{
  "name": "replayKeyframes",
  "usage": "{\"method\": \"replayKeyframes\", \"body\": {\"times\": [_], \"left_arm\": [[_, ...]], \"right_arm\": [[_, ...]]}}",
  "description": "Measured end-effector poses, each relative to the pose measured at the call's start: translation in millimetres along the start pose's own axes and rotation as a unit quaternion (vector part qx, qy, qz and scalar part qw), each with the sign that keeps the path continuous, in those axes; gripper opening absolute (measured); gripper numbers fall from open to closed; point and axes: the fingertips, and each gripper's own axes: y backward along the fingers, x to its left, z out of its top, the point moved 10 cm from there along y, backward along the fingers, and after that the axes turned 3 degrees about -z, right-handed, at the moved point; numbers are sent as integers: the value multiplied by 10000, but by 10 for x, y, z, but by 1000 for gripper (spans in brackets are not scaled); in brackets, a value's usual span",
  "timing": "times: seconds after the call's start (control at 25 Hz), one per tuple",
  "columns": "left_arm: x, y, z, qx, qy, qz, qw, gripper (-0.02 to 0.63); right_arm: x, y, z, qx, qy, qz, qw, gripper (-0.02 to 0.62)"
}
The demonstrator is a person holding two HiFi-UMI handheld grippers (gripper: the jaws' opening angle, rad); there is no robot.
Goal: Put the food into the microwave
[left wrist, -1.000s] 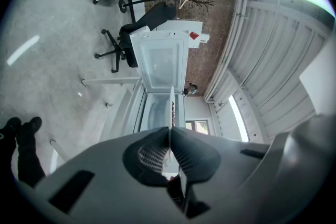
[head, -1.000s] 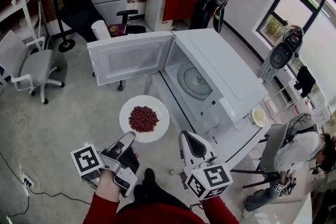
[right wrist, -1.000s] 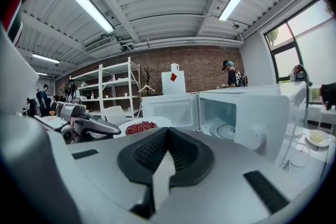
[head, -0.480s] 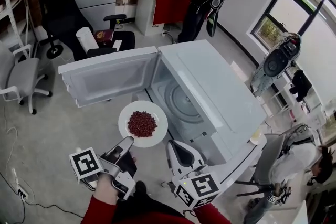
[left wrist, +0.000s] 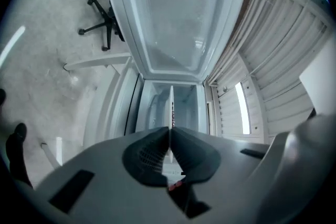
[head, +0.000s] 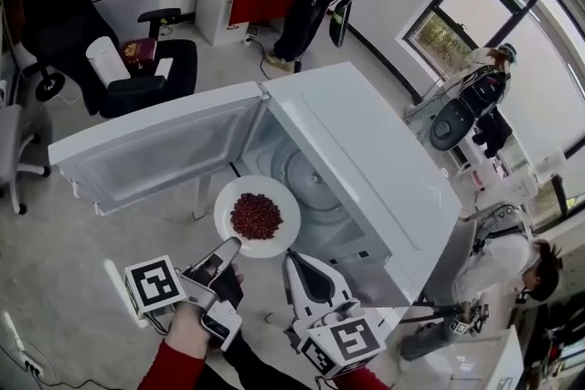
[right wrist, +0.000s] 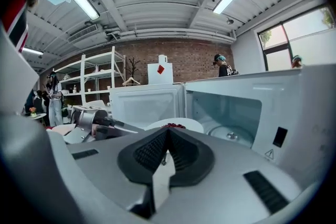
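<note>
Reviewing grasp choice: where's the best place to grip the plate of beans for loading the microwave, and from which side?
Grip the plate at its bare near rim, side-on from the person's side, jaws pinching the thin edge, as the left gripper does. The beans heap in the centre, and the far edge leads into the open microwave.

The left gripper (head: 228, 244), held level by a red-sleeved hand (head: 195, 317), clamps the rim of a plate (head: 234, 195). The right gripper (head: 292, 260) points slightly downward, jaws together and empty.
</note>
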Motion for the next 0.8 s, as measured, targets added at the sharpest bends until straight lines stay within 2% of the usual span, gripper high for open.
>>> {"method": "replayKeyframes", "body": {"times": [0.16, 0.36, 0.56, 0.8], "left_arm": [[46, -153, 218, 432, -1, -11, 9991, 21], [150, -265, 416, 805, -269, 263, 9960, 21], [206, -453, 537, 1081, -397, 325, 9928, 21], [273, -733, 561, 1459, -491, 281, 9877, 21]], "right_arm": [[114, -80, -14, 7, -84, -393, 9992, 14], [247, -161, -61, -60, -233, -652, 9976, 14], [187, -234, -183, 323, -278, -1159, 9924, 14], [110, -439, -213, 435, -309, -1400, 9887, 14]]}}
